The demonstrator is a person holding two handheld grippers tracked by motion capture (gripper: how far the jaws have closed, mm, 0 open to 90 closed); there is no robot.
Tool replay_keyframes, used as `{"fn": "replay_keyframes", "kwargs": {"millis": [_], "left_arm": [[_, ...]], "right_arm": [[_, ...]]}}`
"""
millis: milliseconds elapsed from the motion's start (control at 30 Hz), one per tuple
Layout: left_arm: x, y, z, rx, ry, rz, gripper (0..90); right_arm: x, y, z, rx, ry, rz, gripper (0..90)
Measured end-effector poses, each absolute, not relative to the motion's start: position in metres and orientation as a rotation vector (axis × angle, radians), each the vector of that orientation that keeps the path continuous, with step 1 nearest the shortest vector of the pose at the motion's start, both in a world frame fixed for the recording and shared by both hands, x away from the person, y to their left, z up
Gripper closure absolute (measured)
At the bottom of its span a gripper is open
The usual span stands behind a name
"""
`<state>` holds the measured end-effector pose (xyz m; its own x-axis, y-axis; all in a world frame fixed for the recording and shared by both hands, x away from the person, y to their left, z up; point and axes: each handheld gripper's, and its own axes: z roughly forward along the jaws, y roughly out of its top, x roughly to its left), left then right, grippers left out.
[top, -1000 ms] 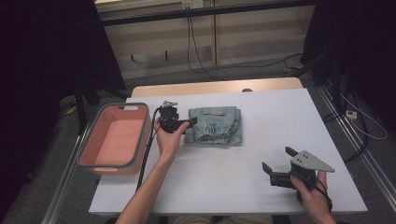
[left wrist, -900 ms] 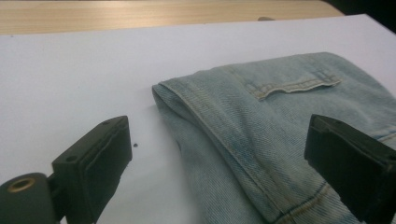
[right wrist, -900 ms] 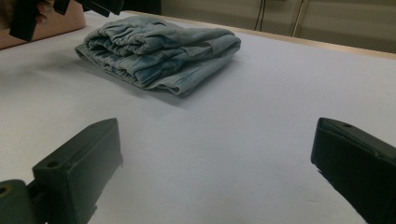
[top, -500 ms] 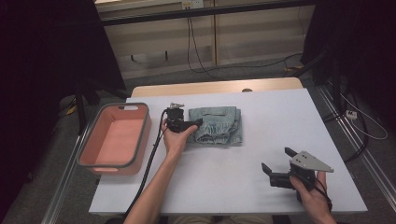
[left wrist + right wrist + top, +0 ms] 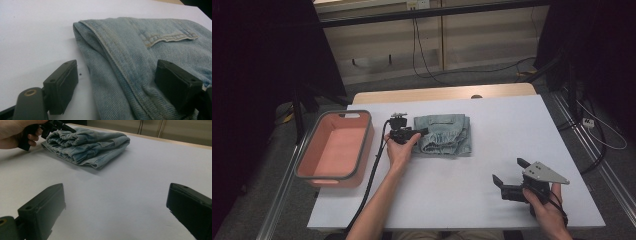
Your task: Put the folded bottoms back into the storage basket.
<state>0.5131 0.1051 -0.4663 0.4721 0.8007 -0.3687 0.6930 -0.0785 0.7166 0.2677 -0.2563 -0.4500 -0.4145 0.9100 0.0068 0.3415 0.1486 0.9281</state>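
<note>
Left hand-held gripper (image 5: 117, 82) closing astride folded jeans (image 5: 140, 50), seemingly unpinched

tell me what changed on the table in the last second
The left gripper moved right and down onto the near-left edge of the folded jeans; its jaws have just been closing, with denim between them, not yet pinched. The right gripper, the jeans and the pink tub stayed put.
</note>
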Motion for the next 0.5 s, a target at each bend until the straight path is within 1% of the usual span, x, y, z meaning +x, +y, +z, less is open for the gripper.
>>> {"fn": "replay_keyframes", "kwargs": {"millis": [33,67,100,167,200,233,300,367,500], "left_arm": [[0.5134,0.1050,-0.4662,1.802,1.263,0.119,27.2],[0.5136,0.1049,-0.4669,1.784,1.266,0.083,27.2],[0.5130,0.1024,-0.4666,1.780,1.277,0.088,29.5],[0.5124,0.1011,-0.4668,1.767,1.285,0.079,29.5],[0.5120,0.1004,-0.4667,1.763,1.283,0.053,29.8],[0.5109,0.0985,-0.4673,1.753,1.281,0.024,33.6],[0.5105,0.0979,-0.4670,1.758,1.288,0.027,34.3],[0.5112,0.0980,-0.4676,1.742,1.299,-0.008,39.9],[0.5118,0.0976,-0.4709,1.727,1.292,-0.067,58.8]], "right_arm": [[0.2678,-0.2558,-0.4501,1.191,1.848,1.252,2.0],[0.2678,-0.2558,-0.4501,1.191,1.848,1.252,2.0],[0.2677,-0.2556,-0.4500,1.190,1.849,1.253,2.0],[0.2676,-0.2557,-0.4499,1.189,1.849,1.252,2.0],[0.2675,-0.2560,-0.4498,1.190,1.848,1.252,2.0],[0.2674,-0.2565,-0.4496,1.192,1.841,1.250,2.0],[0.2675,-0.2568,-0.4495,1.193,1.839,1.252,2.0],[0.2677,-0.2571,-0.4496,1.196,1.838,1.251,2.1],[0.2675,-0.2566,-0.4495,1.189,1.842,1.251,2.1]]}}
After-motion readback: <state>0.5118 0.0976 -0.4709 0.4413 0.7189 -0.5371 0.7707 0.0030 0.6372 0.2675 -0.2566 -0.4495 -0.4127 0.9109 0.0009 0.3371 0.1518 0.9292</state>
